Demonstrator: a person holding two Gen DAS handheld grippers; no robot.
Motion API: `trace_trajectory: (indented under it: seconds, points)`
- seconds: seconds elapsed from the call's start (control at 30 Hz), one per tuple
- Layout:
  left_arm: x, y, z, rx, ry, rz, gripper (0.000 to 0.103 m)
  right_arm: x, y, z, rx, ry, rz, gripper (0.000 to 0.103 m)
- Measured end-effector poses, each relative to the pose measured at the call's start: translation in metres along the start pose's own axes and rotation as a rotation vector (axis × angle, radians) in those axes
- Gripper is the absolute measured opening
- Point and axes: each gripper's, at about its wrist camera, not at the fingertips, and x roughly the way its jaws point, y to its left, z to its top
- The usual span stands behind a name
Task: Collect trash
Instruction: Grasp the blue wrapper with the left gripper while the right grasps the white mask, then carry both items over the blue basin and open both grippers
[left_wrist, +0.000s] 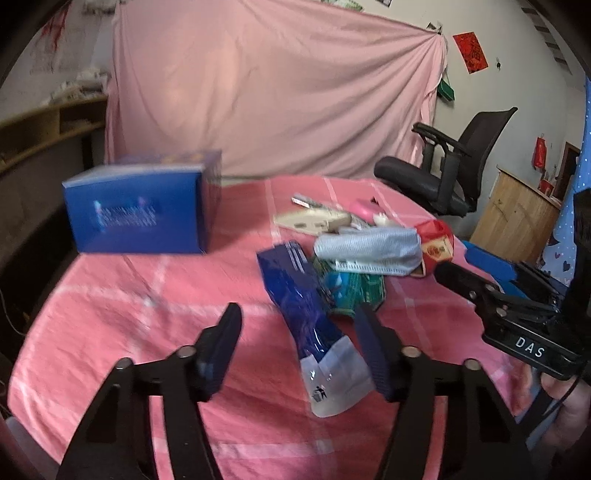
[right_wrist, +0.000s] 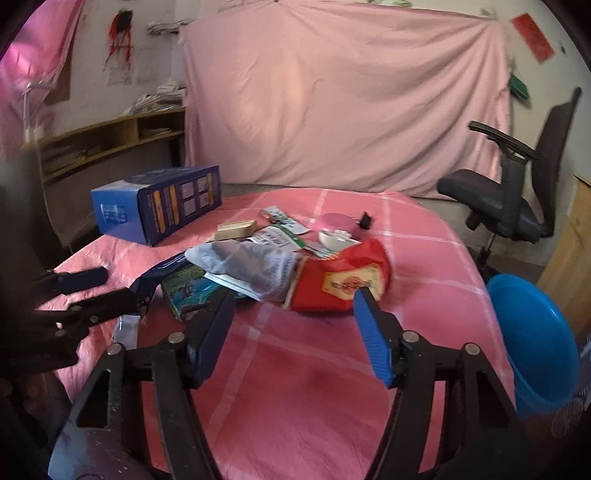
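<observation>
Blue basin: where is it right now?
In the right wrist view the blue basin sits at the table's right edge, right of the open right gripper and the red packet.

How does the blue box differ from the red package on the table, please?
The blue box keeps its firm rectangular shape; the red package is crumpled. The blue box stands apart at the far left; the red package lies in the trash pile, with the right gripper open before it. Both rest on the pink cloth.

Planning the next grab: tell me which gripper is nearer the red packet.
Right. The right gripper is open just in front of the red packet, one fingertip overlapping its edge. The left gripper sits open over the blue wrapper, farther away.
</observation>
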Motion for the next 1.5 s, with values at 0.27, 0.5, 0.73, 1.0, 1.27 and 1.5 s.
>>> trace_trajectory:
  seconds: [0.27,0.5,0.73,1.0,1.27,1.5]
  points:
    - [0.006,0.001,0.000,-0.011,0.066,-0.032,0.022,0.021,0.015,0.014,-0.116,0.041,0.043,0.082]
    - [0.002,0.005,0.000,-0.043,0.050,-0.024,0.019,0.027,0.020,0.017,-0.156,0.059,0.037,0.043]
    - [-0.013,0.006,-0.004,-0.056,0.021,-0.002,0.017,0.015,0.019,0.012,-0.131,0.033,0.057,0.028]
    - [-0.044,-0.001,-0.010,-0.035,-0.112,0.027,0.016,-0.027,0.007,-0.006,-0.011,-0.113,0.089,0.028]
    - [-0.063,-0.028,0.013,0.036,-0.240,0.026,0.016,-0.053,-0.007,0.012,0.093,-0.291,0.136,0.028]
    - [-0.051,-0.079,0.054,0.122,-0.328,-0.061,0.016,-0.089,-0.043,0.024,0.147,-0.425,0.002,0.028]
